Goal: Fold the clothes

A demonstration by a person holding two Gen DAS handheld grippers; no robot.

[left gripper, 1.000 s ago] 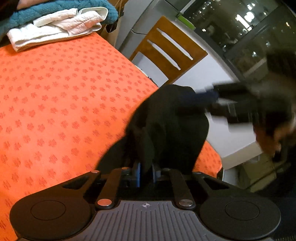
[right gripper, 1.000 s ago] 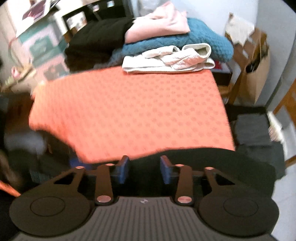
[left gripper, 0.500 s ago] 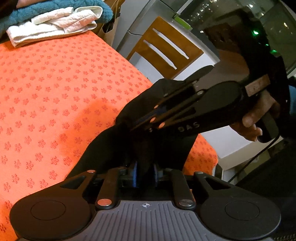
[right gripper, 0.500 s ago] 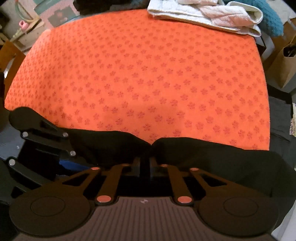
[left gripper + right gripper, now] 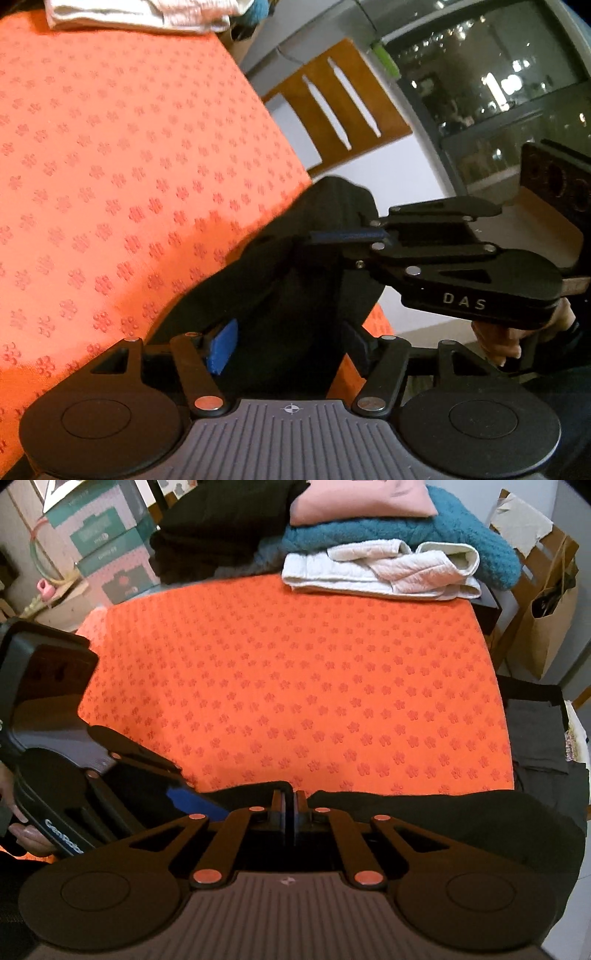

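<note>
Bright indoor light, saturated orange cloth (image 5: 295, 686); strong fisheye bending at edges; lamp reflections on dark window (image 5: 498, 85); slight softness.

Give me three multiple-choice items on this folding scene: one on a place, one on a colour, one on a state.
1. Where does the white folded garment lie?
A. at the table's far edge
B. on the floor
C. on the wooden chair

2. What colour is the table cover?
A. green
B. orange
C. grey

3. How is the right gripper?
A. wide open, empty
B. out of sight
C. shut on the black garment

Key: 1 A, it rests beyond the cover's far end; 2 B, orange with a flower print; 3 C, its fingers meet on the black cloth.
</note>
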